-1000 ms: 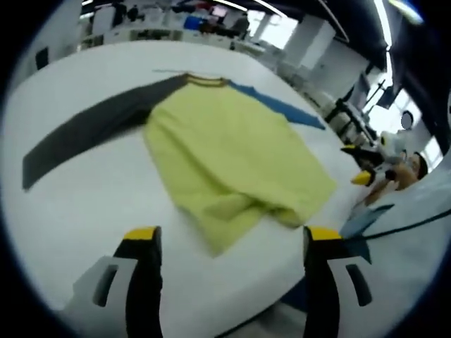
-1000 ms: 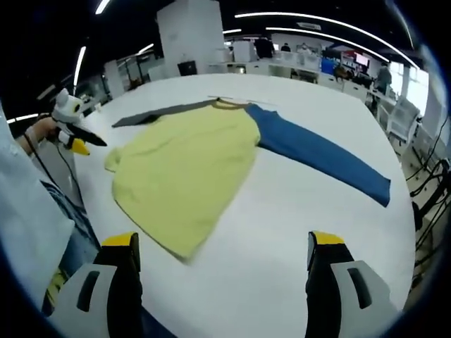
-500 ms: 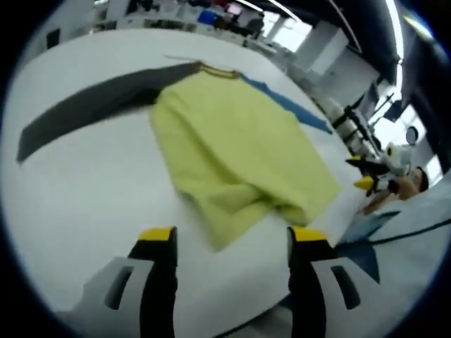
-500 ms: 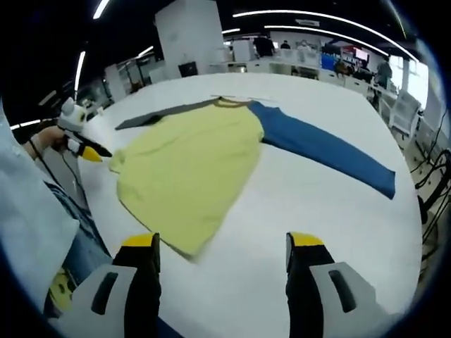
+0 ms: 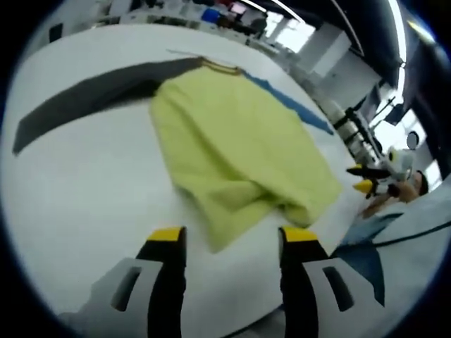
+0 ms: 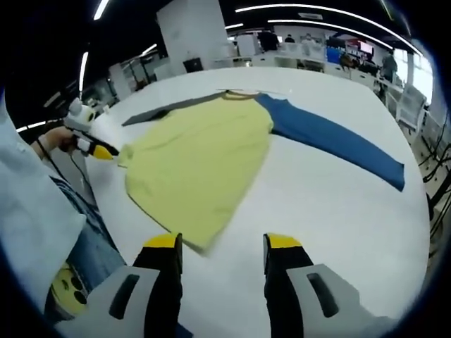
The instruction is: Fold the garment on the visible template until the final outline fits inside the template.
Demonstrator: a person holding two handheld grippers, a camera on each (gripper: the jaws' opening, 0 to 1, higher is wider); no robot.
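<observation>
A yellow shirt [image 5: 236, 151] lies spread on a white table [image 5: 77, 183], its collar at the far end. One sleeve is grey [image 5: 84, 95], stretched out flat to one side; the other is blue [image 5: 292, 105] and reaches out the opposite way. In the right gripper view the shirt [image 6: 201, 165] lies the same way, with the blue sleeve [image 6: 338, 141] running long and straight toward the right and the grey sleeve [image 6: 165, 109] at the far left. The near hem is rumpled and partly doubled over at one corner.

The left claw [image 5: 229, 243] hangs above the table just short of the rumpled hem corner, its yellow-tipped jaws a narrow gap apart with nothing between them. The right claw [image 6: 220, 250] sits just short of the near hem corner, jaws likewise narrowly parted and grasping nothing.

In the left gripper view the right claw shows small at the right edge beyond the shirt, in a hand [image 5: 384, 201]. In the right gripper view the left claw shows at the left, close to the hem's far corner, in a hand [image 6: 60, 137]. A pale sleeve [image 6: 28, 218] shows nearby.
</observation>
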